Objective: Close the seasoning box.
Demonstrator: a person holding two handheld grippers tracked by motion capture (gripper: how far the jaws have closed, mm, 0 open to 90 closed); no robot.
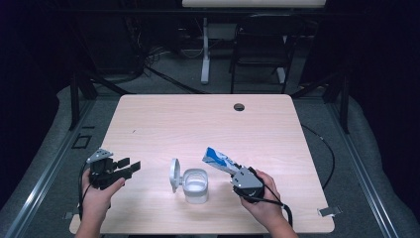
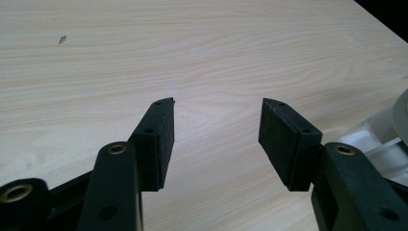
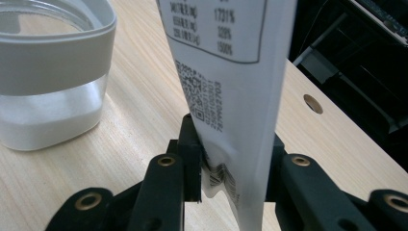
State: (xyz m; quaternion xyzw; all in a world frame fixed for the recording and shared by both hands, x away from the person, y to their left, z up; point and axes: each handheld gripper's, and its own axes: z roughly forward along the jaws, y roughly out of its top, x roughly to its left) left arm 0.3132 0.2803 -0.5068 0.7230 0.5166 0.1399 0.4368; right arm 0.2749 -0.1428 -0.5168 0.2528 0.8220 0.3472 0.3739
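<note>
**A:** What's my right gripper (image 1: 236, 173) got?

**B:** Its jaws are clamped on a blue-and-white sachet (image 1: 219, 161), pinched at the bottom end, with the printed side facing your camera (image 3: 226, 91).

**A:** And the jar (image 1: 195, 185)?

**B:** It sits open on the surface (image 1: 198, 124) just left of that gripper, lid (image 1: 174, 173) flipped up, white stuff inside.

**A:** My left gripper (image 1: 130, 167) hangs over bare wood near the left edge, jaws wide apart, holding nothing.

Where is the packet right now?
The packet is clamped in the right hand-held gripper, just right of the open jar, near the table's front edge.
</note>
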